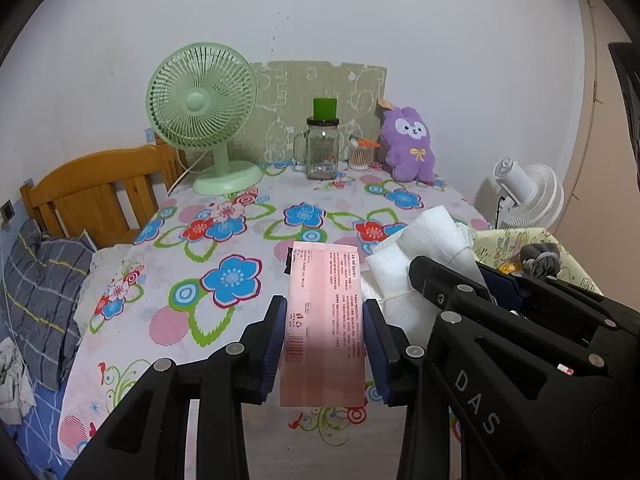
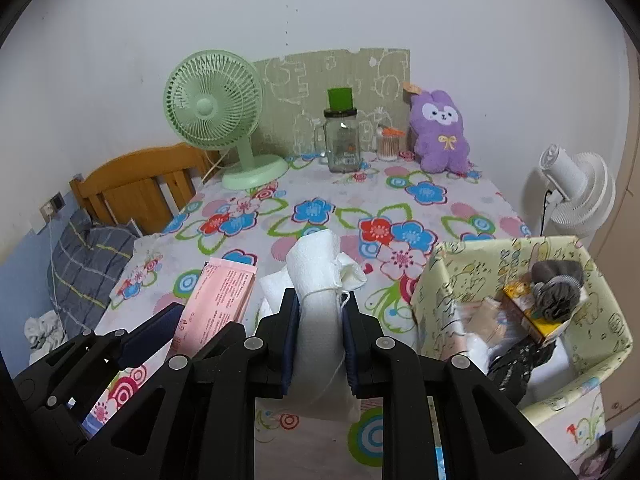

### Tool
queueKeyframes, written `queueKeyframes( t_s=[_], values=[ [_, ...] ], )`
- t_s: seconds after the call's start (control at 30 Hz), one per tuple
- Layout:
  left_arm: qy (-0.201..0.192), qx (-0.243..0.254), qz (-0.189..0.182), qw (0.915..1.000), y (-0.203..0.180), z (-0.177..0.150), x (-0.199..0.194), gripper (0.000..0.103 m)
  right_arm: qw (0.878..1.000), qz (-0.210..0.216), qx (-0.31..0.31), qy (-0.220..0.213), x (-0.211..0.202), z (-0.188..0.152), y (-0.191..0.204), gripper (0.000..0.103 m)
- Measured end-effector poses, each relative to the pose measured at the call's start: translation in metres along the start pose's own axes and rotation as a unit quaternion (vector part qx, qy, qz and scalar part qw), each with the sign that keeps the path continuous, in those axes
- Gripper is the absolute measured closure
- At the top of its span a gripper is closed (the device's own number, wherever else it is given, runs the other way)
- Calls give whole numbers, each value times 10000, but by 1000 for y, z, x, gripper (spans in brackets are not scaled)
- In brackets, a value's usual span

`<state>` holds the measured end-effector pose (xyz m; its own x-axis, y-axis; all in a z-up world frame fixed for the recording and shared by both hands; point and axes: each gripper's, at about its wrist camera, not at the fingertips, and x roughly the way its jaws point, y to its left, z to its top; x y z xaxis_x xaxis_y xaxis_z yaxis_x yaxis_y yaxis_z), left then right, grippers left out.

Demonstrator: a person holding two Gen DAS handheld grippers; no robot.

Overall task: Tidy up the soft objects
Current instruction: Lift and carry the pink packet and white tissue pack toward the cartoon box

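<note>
My left gripper (image 1: 325,344) is shut on a flat pink packet (image 1: 325,320) with printed text, held above the near edge of the floral table (image 1: 240,240). The packet also shows in the right wrist view (image 2: 218,304). My right gripper (image 2: 320,344) is shut on a folded white cloth (image 2: 318,280) with a loose thread, just right of the left gripper; the cloth also shows in the left wrist view (image 1: 420,256). A purple plush bunny (image 2: 440,132) leans against the back board at the far right.
A yellow patterned box (image 2: 600,320) at the right holds several items, among them a grey knit piece (image 2: 556,288). A green fan (image 2: 216,116), a glass jar with green lid (image 2: 342,140) and a cotton-swab tub (image 2: 389,146) stand at the back. A white fan (image 2: 580,196) and wooden bedframe (image 2: 136,184) flank the table.
</note>
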<state>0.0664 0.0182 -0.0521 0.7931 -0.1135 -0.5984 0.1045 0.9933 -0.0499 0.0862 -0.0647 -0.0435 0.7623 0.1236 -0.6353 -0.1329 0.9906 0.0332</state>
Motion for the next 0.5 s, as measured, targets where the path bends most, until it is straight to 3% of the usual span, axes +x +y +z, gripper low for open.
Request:
queueKeyframes(
  t_s=[0.5],
  values=[
    [-370,-102,150,9992,-15,22,-24,64,9992,128,-161,-337,-29,26,-9,80]
  ],
)
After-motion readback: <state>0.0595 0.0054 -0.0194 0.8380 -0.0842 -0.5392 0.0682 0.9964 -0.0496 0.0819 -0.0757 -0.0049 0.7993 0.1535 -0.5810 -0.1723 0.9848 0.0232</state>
